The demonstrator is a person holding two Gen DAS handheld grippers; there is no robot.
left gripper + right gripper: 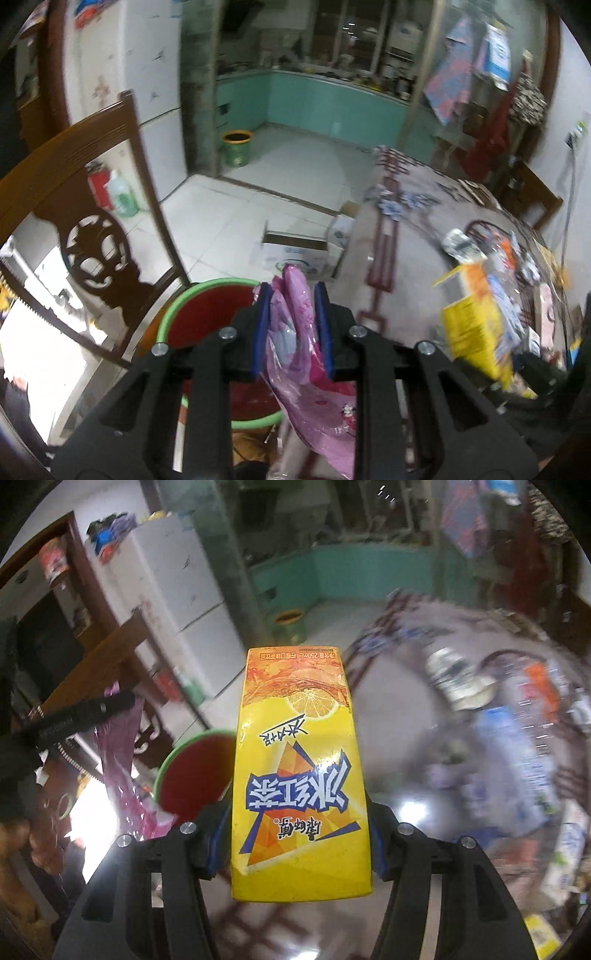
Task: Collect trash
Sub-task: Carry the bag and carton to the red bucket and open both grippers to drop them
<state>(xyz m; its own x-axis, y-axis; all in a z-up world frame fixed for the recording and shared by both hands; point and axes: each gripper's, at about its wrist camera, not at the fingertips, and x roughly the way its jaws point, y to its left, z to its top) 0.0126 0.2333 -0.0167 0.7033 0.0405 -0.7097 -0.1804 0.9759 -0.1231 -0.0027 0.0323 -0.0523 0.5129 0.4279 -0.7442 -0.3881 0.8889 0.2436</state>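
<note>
Jaws of the right gripper (pixel 299 845) clamp a yellow drink carton (pixel 299 775) while the left gripper's (pixel 292 328) jaws pinch the pink plastic bag (pixel 306 362) beside the red basin (pixel 207 314), so dropping the carton into that bag looks next.

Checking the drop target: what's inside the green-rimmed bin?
The green-rimmed bin shows only red lining. The left gripper and its pink plastic bag cover the near part and bottom.

The left claw (pixel 291 325) is matt black plastic with bright metal screws and blue rubbery pads, pinching a thin, glossy pink plastic bag (pixel 306 354). The right claw (pixel 297 845) grips a smooth, printed yellow paper drink carton (pixel 299 786). Beside the bag, the green-rimmed red basin (pixel 207 317) looks like smooth plastic, and the chair (pixel 88 206) behind the basin is polished dark wood.
</note>
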